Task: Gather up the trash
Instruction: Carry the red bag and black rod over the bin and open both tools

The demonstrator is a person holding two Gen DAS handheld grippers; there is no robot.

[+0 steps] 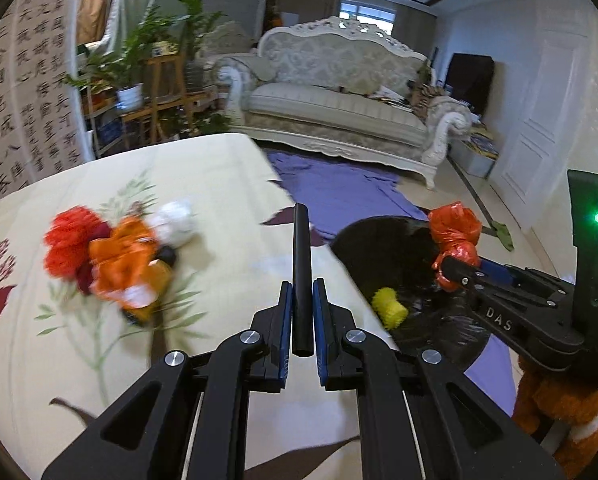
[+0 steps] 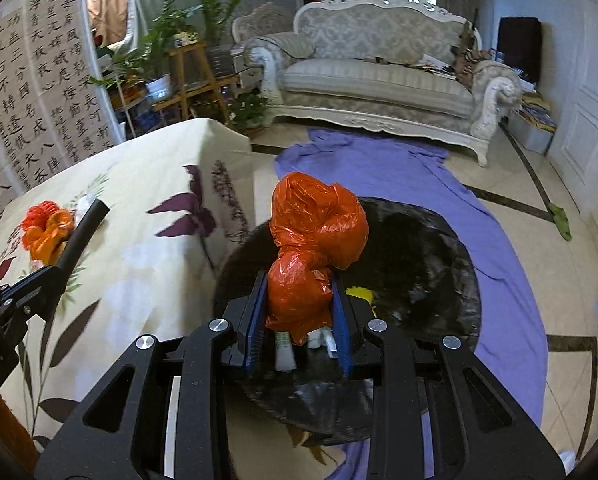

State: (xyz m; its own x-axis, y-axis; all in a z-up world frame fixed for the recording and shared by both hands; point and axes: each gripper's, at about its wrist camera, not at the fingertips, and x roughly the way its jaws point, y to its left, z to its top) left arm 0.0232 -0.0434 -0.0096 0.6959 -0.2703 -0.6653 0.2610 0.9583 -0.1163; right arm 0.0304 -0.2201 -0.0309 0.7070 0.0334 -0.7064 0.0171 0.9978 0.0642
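My left gripper (image 1: 302,286) is shut on a black tube (image 1: 301,264) that sticks up and forward over the table's edge. A blurred pile of red, orange and white trash (image 1: 115,256) lies on the floral tablecloth (image 1: 219,176) to its left. My right gripper (image 2: 299,280) is shut on a crumpled orange plastic bag (image 2: 319,224), held over the open black bin bag (image 2: 419,264) beside the table. A yellow piece (image 2: 359,294) lies inside the bin bag. In the right wrist view, the left gripper (image 2: 55,270) with its tube (image 2: 85,232) shows at far left.
A purple cloth (image 2: 379,168) is spread on the tiled floor under the bin bag. A white sofa (image 2: 379,80) stands behind it, and plant stands (image 2: 187,72) at the back left. A green mop head (image 2: 561,220) lies on the right. An orange fuzzy sleeve (image 1: 559,412) shows at lower right.
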